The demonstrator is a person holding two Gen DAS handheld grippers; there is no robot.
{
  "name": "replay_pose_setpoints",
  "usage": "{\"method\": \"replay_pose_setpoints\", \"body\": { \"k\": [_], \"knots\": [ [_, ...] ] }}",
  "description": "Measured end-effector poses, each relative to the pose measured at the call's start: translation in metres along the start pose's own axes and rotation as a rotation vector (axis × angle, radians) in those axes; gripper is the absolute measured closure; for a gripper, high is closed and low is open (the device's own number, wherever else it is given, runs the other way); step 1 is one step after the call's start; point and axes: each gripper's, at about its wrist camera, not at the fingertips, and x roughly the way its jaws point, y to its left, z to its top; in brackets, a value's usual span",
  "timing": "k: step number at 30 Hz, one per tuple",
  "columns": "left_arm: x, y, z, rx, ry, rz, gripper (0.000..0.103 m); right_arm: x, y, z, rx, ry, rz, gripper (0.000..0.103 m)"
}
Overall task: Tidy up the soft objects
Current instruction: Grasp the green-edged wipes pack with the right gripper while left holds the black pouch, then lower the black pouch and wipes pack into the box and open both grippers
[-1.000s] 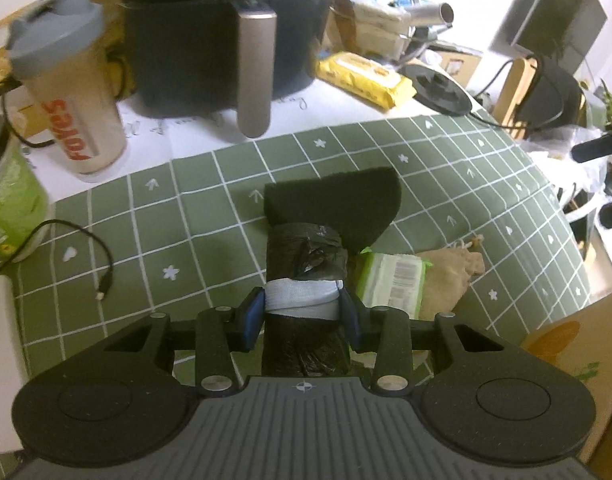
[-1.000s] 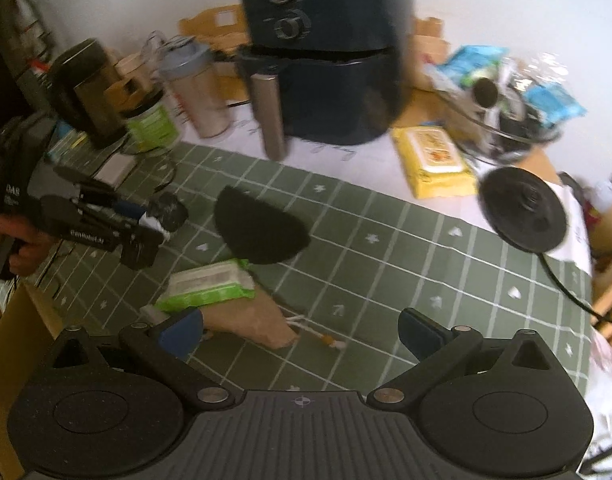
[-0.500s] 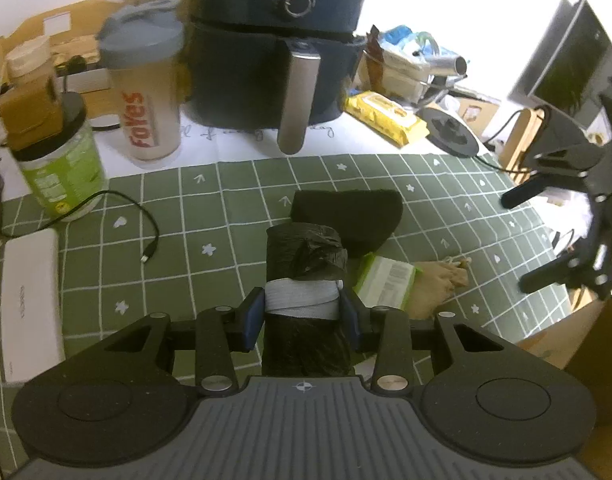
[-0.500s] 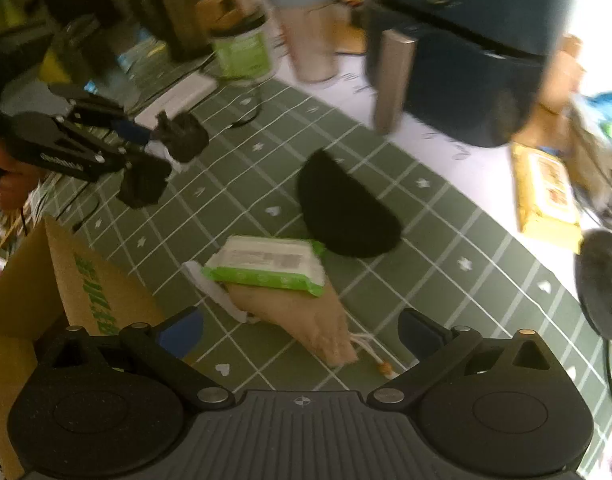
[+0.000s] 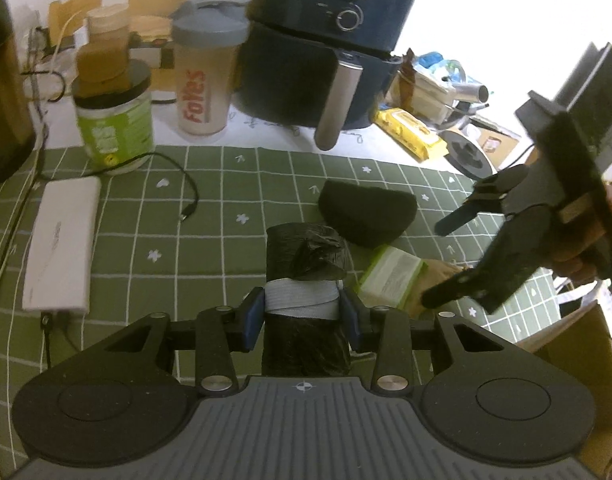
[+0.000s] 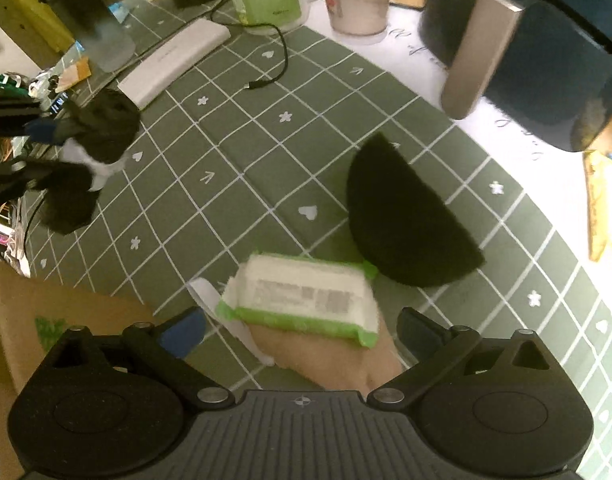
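My left gripper [image 5: 302, 314] is shut on a black plastic roll with a grey band [image 5: 304, 280], held above the green checked mat [image 5: 186, 240]. The same roll [image 6: 102, 136] shows at the left of the right wrist view, held in the air. My right gripper [image 6: 302, 330] stands open, hovering over a green-edged wipes pack [image 6: 302, 292] that lies on a tan cloth pouch [image 6: 338, 364]. A black half-round pad [image 6: 402, 216] lies flat on the mat just beyond them. In the left wrist view the right gripper [image 5: 446, 260] reaches down beside the wipes pack [image 5: 390, 276].
A dark air fryer [image 5: 326, 52], a shaker bottle [image 5: 206, 76], a green jar [image 5: 114, 116] and a white power bank with cable [image 5: 62, 244] stand along the mat's far and left sides. A cardboard box [image 6: 46, 320] sits at the near corner. A yellow pack [image 5: 410, 132] lies at the back right.
The right gripper has swung down and in over the wipes pack and pouch, still open. The left gripper has pulled back and up with the black roll.
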Motion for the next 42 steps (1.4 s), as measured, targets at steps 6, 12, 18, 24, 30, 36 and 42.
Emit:
{"method": "replay_pose_setpoints", "body": {
  "k": [6,12,18,24,30,36,42],
  "knots": [
    [-0.01,0.008,-0.011,-0.05,-0.008,0.011,0.063,0.029,0.003,0.012,0.046,0.055,-0.031,0.011],
    [-0.016,0.012,-0.019,-0.08,-0.01,0.019,0.063,0.049,0.005,0.013,0.096,0.099,-0.073,0.016],
    [-0.021,0.012,-0.019,-0.091,-0.021,0.019,0.063,0.047,0.003,0.011,0.119,0.091,-0.071,0.023],
    [-0.024,0.008,-0.016,-0.074,-0.033,0.012,0.063,0.041,0.005,0.008,0.12,0.057,-0.082,0.023],
    [-0.027,0.002,-0.012,-0.056,-0.042,0.008,0.063,0.025,0.003,0.005,0.129,0.023,-0.082,0.023],
    [-0.032,-0.006,-0.004,-0.047,-0.048,0.004,0.063,0.007,-0.001,0.0,0.145,-0.025,-0.089,0.023],
    [-0.043,-0.017,0.004,-0.022,-0.062,-0.007,0.063,-0.022,-0.01,-0.009,0.185,-0.086,-0.082,0.023]
  ]
}}
